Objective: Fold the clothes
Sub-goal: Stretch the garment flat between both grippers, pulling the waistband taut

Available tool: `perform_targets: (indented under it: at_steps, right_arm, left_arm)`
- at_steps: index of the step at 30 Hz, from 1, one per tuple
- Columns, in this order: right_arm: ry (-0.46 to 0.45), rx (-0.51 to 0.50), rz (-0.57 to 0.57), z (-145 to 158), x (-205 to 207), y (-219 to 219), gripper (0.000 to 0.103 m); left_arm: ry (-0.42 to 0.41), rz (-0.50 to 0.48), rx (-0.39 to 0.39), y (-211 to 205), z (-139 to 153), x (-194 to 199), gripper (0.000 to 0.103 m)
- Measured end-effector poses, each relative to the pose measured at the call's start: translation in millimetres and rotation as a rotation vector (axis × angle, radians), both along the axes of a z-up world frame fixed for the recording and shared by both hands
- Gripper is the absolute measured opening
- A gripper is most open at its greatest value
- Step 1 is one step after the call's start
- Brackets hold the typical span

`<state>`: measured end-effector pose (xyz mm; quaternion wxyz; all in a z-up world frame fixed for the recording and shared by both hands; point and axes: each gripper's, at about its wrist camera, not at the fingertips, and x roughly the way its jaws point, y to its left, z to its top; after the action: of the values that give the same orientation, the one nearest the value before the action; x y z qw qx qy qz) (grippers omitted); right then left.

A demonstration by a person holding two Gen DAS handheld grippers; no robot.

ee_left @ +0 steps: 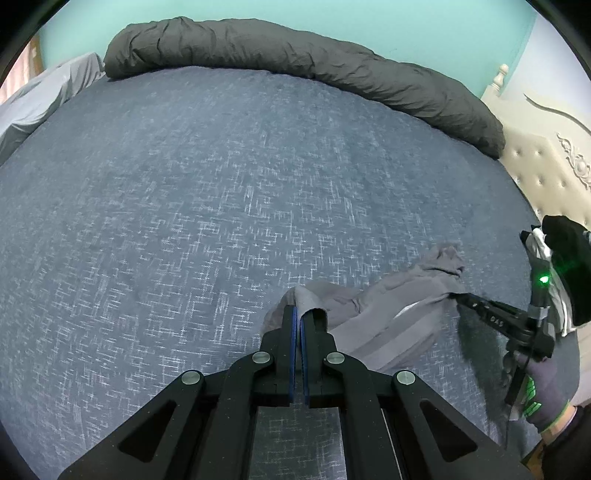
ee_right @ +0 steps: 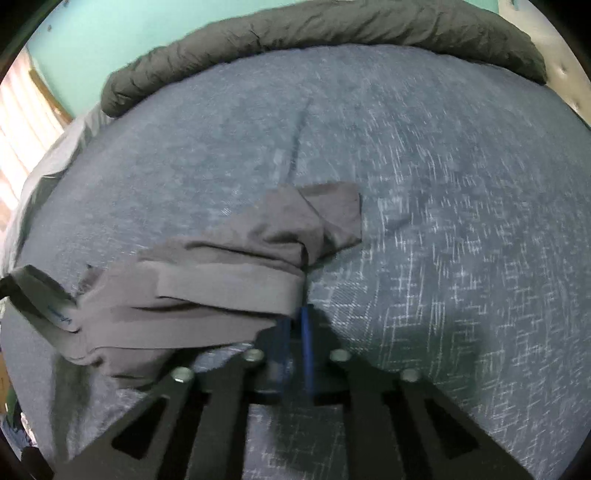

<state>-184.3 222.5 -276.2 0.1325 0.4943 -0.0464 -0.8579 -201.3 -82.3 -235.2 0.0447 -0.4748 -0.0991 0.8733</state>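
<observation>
The grey garment (ee_left: pixel 391 314) lies crumpled on the blue patterned bedspread (ee_left: pixel 221 206), in the lower right part of the left wrist view and in the centre-left of the right wrist view (ee_right: pixel 236 266). Its elastic waistband (ee_right: pixel 229 288) runs as a flat, lighter band across the lower edge of the bundle, and a fabric flap (ee_right: pixel 336 214) is folded upward toward the middle of the frame. The left gripper (ee_left: pixel 298 317) appears at the lower centre of its own view, jaws closed with the blue pads almost together, pinching a raised fold of the garment's left edge. The right gripper (ee_right: pixel 295 314) appears at the lower centre of its own view, somewhat blurred, jaws closed onto the right end of the waistband; the cloth enters between the pads. In the left wrist view the same right gripper (ee_left: pixel 458 297) enters from the right edge, its tips clamped on the garment's far corner, held by a gloved hand (ee_left: pixel 543 391). A dark grey rolled duvet (ee_left: pixel 303 70) lies along the upper edge of the bed, well apart from the garment. A cream tufted headboard (ee_left: pixel 546 170) stands at the right, and a turquoise wall (ee_left: pixel 332 18) fills the top of the frame.
</observation>
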Motion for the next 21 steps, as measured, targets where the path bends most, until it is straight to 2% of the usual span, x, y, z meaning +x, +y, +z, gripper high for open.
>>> perform_targets:
  at_steps: [6, 10, 16, 21]
  right_arm:
    - [0.076, -0.016, 0.006, 52, 17, 10, 0.001]
    - [0.137, -0.006, 0.026, 106, 38, 15, 0.001]
    - [0.197, 0.0, 0.04, 183, 66, 19, 0.001]
    - [0.218, 0.004, 0.089, 235, 97, 19, 0.001]
  left_arm:
    - [0.035, 0.012, -0.007, -9, 27, 12, 0.002]
    - [0.072, 0.015, -0.006, -13, 55, 26, 0.002]
    - [0.136, 0.009, -0.006, -15, 104, 55, 0.002]
    - [0.199, -0.014, -0.029, -17, 149, 85, 0.002]
